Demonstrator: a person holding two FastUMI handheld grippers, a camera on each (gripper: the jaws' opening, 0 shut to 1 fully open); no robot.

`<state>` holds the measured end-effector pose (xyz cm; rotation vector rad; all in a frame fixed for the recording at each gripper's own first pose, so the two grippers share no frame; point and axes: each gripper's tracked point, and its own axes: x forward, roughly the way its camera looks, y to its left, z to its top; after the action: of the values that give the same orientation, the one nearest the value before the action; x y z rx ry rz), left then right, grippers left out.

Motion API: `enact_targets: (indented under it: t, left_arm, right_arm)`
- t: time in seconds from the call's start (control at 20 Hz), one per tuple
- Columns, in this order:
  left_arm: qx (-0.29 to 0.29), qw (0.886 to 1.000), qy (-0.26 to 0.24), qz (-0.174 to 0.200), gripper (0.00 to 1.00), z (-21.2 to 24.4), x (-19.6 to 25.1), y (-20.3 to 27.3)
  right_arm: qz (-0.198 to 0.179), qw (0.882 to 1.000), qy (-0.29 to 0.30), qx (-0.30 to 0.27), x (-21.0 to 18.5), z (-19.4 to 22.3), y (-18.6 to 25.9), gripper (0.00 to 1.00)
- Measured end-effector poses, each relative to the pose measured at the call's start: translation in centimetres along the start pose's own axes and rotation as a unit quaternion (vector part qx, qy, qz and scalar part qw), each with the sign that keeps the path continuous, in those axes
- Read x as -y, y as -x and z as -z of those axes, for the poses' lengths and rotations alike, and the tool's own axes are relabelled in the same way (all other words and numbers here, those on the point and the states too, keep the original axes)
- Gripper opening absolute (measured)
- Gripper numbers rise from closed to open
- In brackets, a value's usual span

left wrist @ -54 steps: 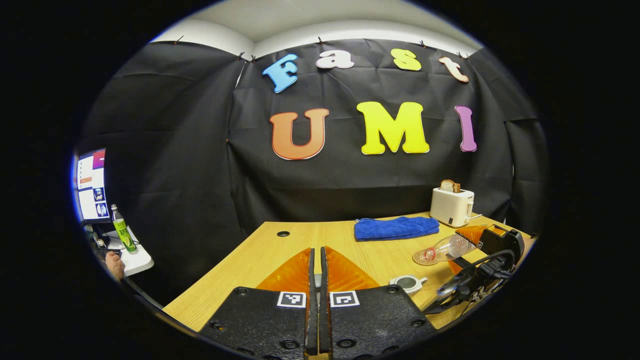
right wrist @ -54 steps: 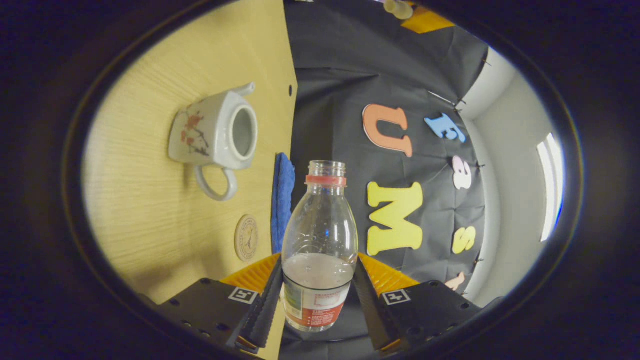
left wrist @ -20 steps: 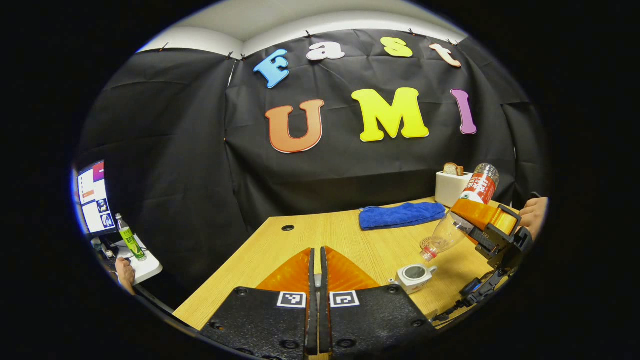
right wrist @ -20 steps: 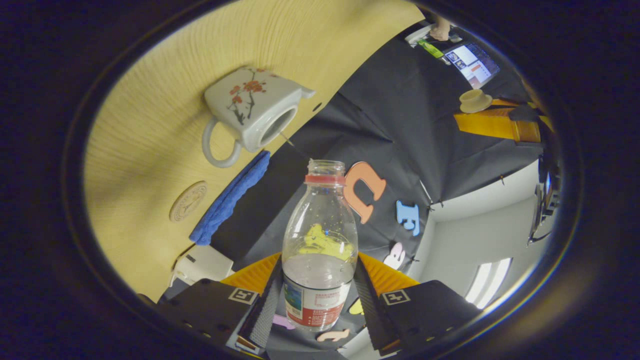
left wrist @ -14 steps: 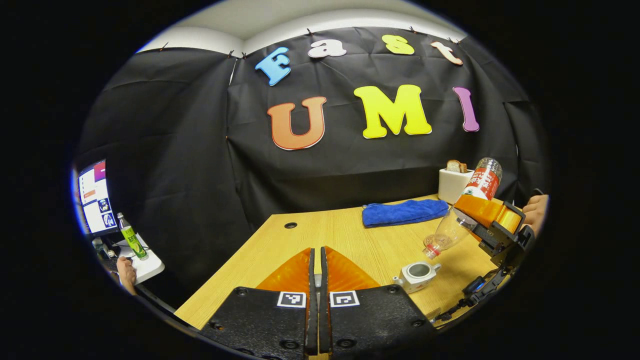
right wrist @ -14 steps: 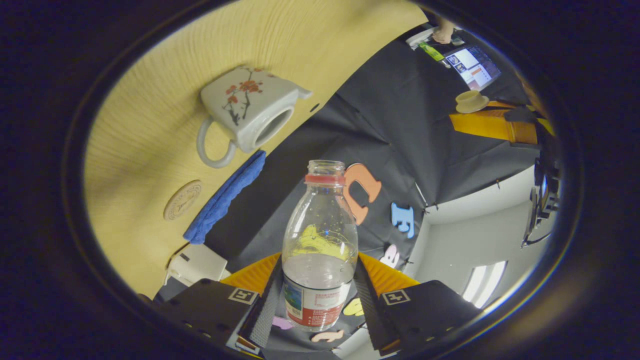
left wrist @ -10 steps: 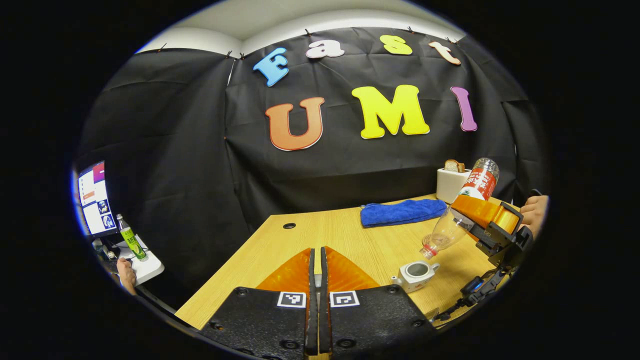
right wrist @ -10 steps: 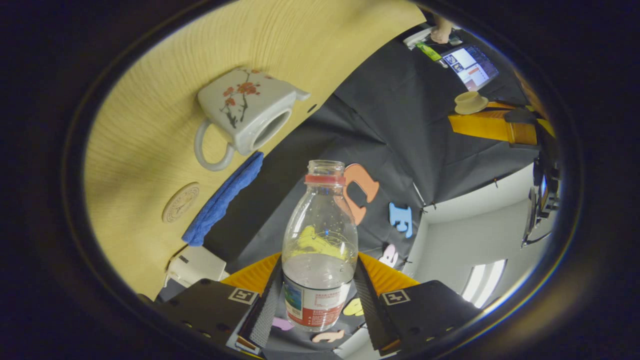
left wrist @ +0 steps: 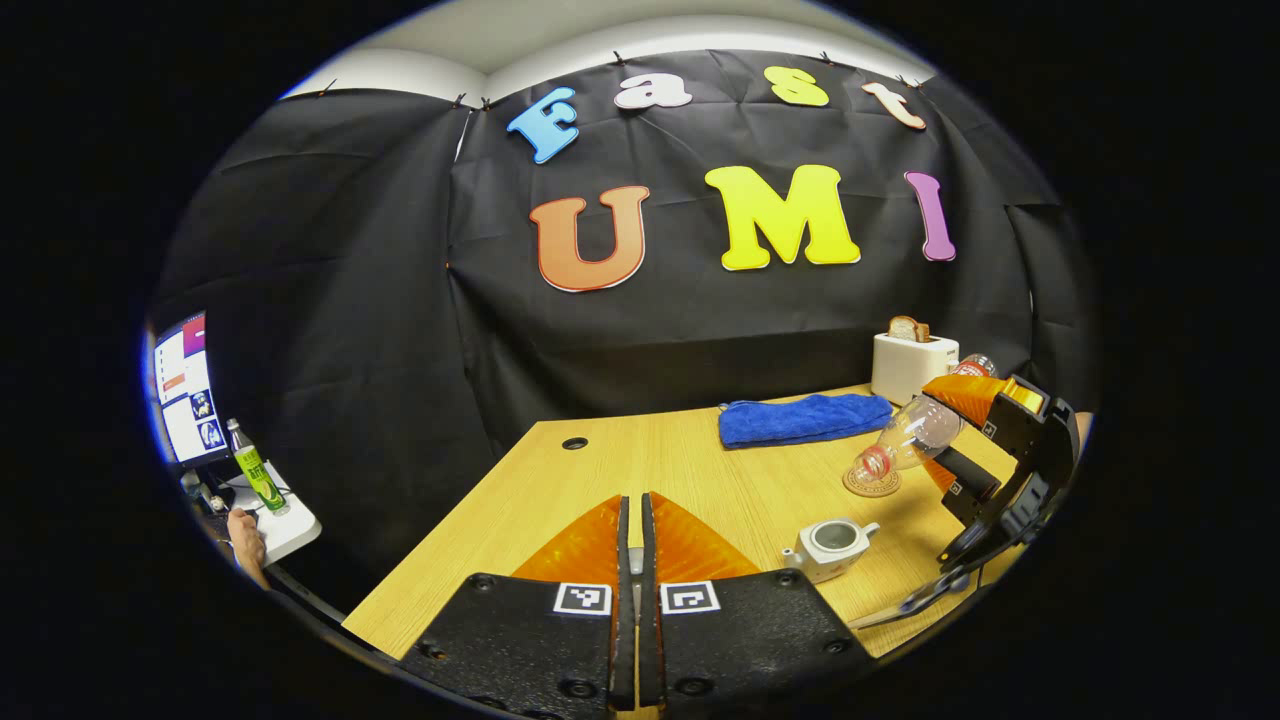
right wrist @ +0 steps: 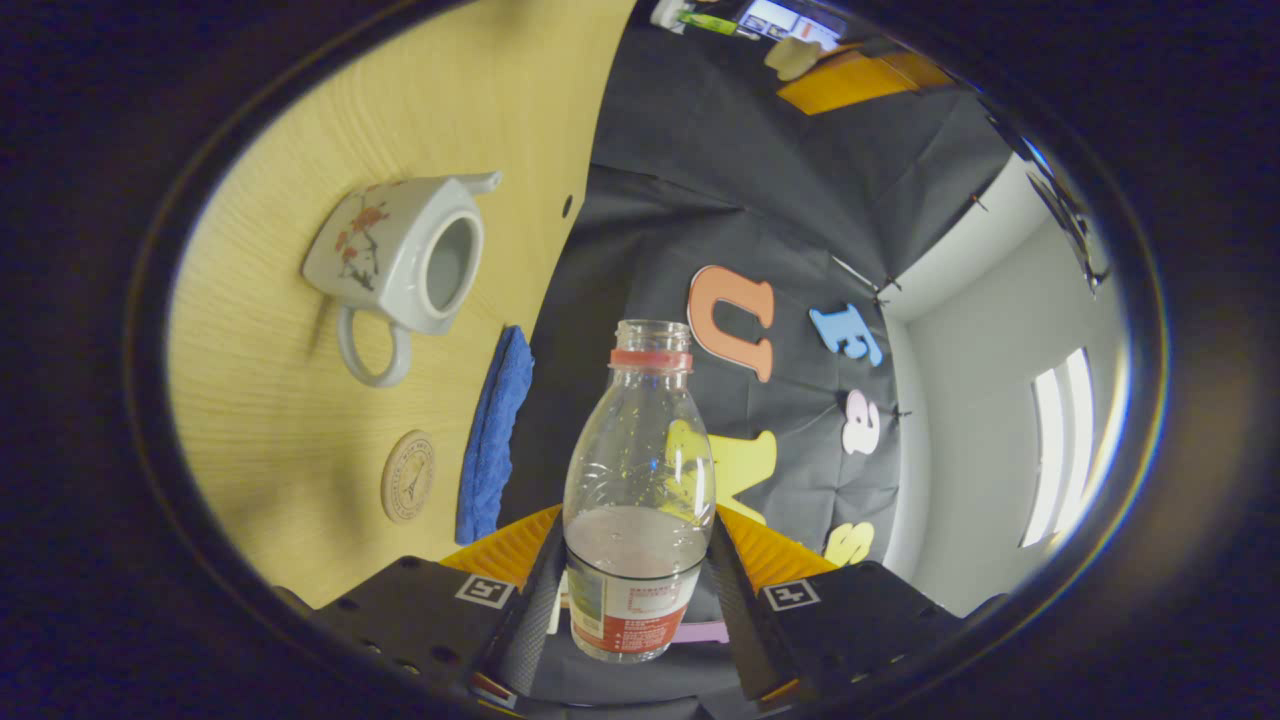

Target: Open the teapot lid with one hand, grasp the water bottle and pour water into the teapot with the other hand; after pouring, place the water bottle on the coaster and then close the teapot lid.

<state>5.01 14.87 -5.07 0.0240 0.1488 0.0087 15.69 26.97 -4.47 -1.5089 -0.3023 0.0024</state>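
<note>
Near the table's right edge, the water bottle, clamped in the right gripper, is best righted gradually before the coaster; the left gripper is closed on the lid.

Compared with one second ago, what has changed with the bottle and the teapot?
The right gripper has swung the water bottle away from the teapot; its mouth now hangs tilted over the coaster. The thin stream seen earlier is gone. Unchanged: the right gripper's clamp on the bottle, the left gripper shut, the teapot open on the table.
</note>
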Motion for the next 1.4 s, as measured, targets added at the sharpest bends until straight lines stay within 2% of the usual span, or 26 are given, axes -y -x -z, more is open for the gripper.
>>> enact_targets:
  t: [0.15, 0.25, 0.3, 0.4, 0.45, 0.5, 0.55, 0.65, 0.7, 0.75, 0.85, 1.05, 1.15, 1.3, 1.35, 1.4]
  left_arm:
    - [0.002, 1.000, -0.001, 0.009, 0.04, 0.0, 0.3, 0.0]
    - [0.006, 1.000, 0.004, 0.021, 0.04, -0.2, 0.9, 0.0]
    - [0.008, 0.999, 0.012, 0.034, 0.04, -0.3, 1.5, 0.2]
    - [0.008, 0.999, 0.015, 0.042, 0.04, -0.4, 1.9, 0.3]
    - [0.010, 0.999, 0.012, 0.040, 0.04, -0.4, 1.8, 0.2]
    - [0.009, 0.999, 0.010, 0.038, 0.04, -0.3, 1.7, 0.1]
    - [0.007, 0.999, 0.009, 0.036, 0.04, -0.1, 1.8, 0.0]
    - [0.003, 1.000, 0.003, 0.030, 0.04, 0.1, 1.6, -0.1]
    - [0.001, 1.000, 0.002, 0.022, 0.04, 0.1, 1.2, -0.3]
    - [0.000, 1.000, 0.003, 0.022, 0.04, 0.1, 1.3, -0.3]
    - [0.008, 1.000, 0.004, 0.028, 0.04, -0.3, 1.8, 0.1]
    - [0.010, 0.999, 0.000, 0.035, 0.04, -0.4, 2.3, 0.0]
    - [0.009, 0.999, -0.002, 0.036, 0.04, -0.4, 2.6, -0.1]
    - [0.006, 0.999, -0.007, 0.036, 0.04, 0.0, 2.7, -0.2]
    - [0.004, 0.999, -0.008, 0.036, 0.04, 0.2, 2.7, -0.4]
    - [0.002, 0.999, -0.008, 0.036, 0.04, 0.2, 2.7, -0.5]
  right_arm:
    - [-0.023, 0.996, -0.083, -0.025, -0.5, 1.3, -0.3, 0.77]
    - [-0.044, 0.986, -0.154, -0.046, -0.8, 2.4, -0.9, 0.75]
    - [-0.057, 0.970, -0.228, -0.066, -0.6, 3.3, -1.7, 0.75]
    - [-0.063, 0.945, -0.310, -0.082, -0.6, 3.9, -2.8, 0.77]
    - [-0.069, 0.931, -0.348, -0.087, -0.9, 4.1, -3.2, 0.75]
    - [-0.069, 0.919, -0.377, -0.095, -0.9, 4.5, -3.9, 0.77]
    - [-0.066, 0.904, -0.409, -0.104, -0.9, 5.2, -4.8, 0.77]
    - [-0.058, 0.882, -0.453, -0.114, -0.8, 6.1, -5.7, 0.77]
    - [-0.053, 0.866, -0.483, -0.113, -1.0, 6.3, -6.2, 0.77]
    - [-0.049, 0.856, -0.502, -0.111, -1.1, 6.3, -6.6, 0.77]
    - [-0.044, 0.827, -0.550, -0.109, -1.5, 6.1, -7.5, 0.77]
    - [-0.075, 0.751, -0.646, -0.116, -3.8, 5.3, -8.2, 0.77]
    - [-0.094, 0.717, -0.679, -0.130, -5.5, 5.4, -8.8, 0.77]
    - [-0.105, 0.650, -0.740, -0.140, -7.0, 5.7, -10.0, 0.76]
    - [-0.104, 0.646, -0.743, -0.143, -7.4, 5.7, -10.2, 0.76]
    - [-0.106, 0.648, -0.740, -0.146, -7.8, 5.9, -10.5, 0.74]
